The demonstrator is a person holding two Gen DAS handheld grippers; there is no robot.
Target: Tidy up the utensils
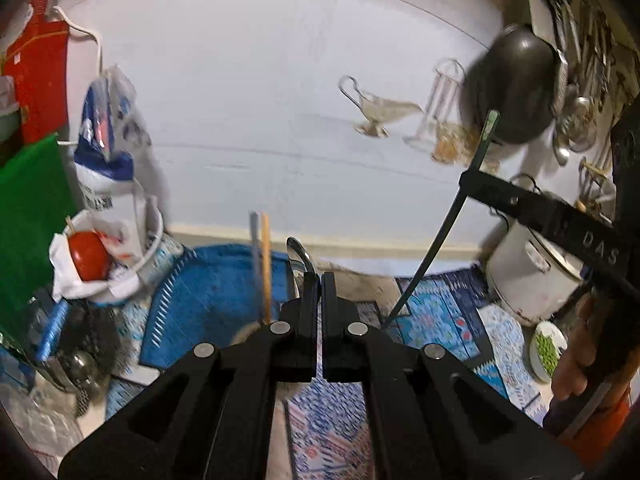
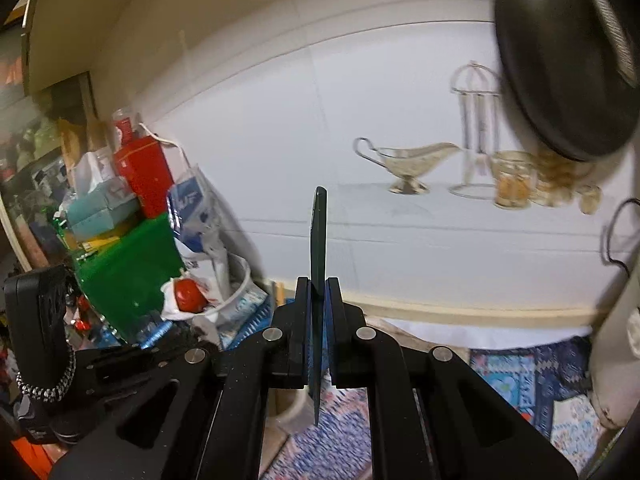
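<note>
A patterned blue mat (image 1: 432, 312) covers the floor; a white pot (image 1: 528, 276) and a white bucket (image 1: 148, 256) stand on it.

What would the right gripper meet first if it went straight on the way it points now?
Probably the white wall. The right gripper, shut on a dark flat utensil, has nothing else visible ahead, though depth is unclear.

dark pan (image 2: 560, 60) cut off, spoon (image 1: 298, 258) part-hidden
</note>
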